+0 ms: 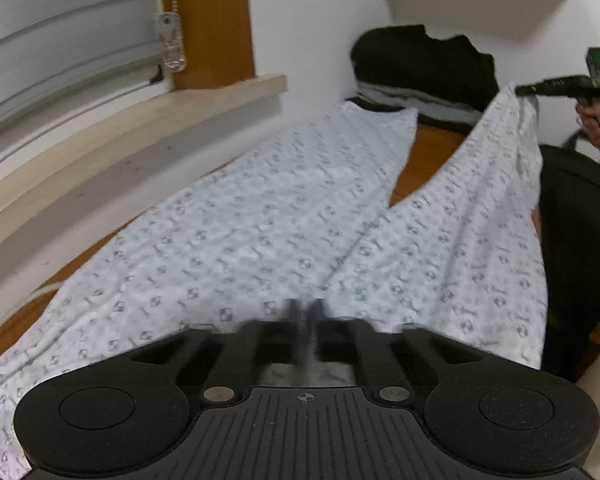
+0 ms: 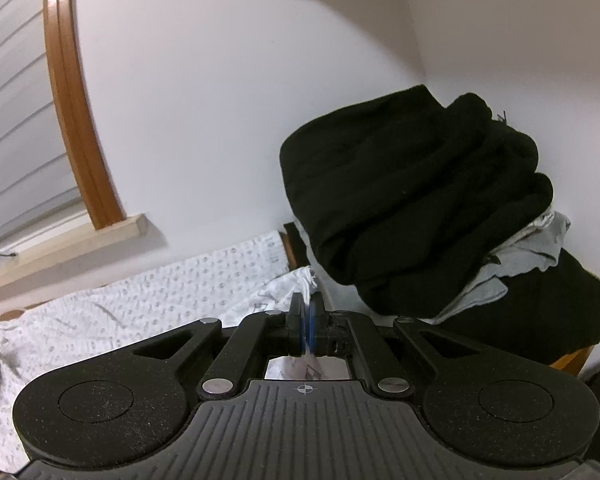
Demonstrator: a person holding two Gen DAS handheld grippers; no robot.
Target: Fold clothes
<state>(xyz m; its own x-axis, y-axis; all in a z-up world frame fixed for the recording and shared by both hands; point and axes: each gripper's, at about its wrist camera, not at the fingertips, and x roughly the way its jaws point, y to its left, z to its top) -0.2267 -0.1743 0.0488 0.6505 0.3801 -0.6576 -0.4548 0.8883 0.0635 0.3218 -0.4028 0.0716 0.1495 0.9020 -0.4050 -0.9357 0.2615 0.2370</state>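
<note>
White patterned trousers [image 1: 260, 220] lie spread over a wooden table, the two legs running away from me. My left gripper [image 1: 307, 307] is shut on the waist end near the seam between the legs. In the left wrist view the other gripper [image 1: 521, 90] pinches the hem of the right-hand leg and holds it up off the table. In the right wrist view my right gripper [image 2: 307, 304] is shut on that white fabric [image 2: 296, 280], with cloth showing between its pads. The far leg [image 2: 160, 284] lies flat toward the window.
A pile of folded clothes topped by a black garment [image 2: 412, 200] sits in the far corner against the white wall. A window sill [image 1: 140, 120] with blinds runs along the left. A black bag [image 1: 572, 240] stands at the right edge. Bare wood [image 1: 424, 160] shows between the legs.
</note>
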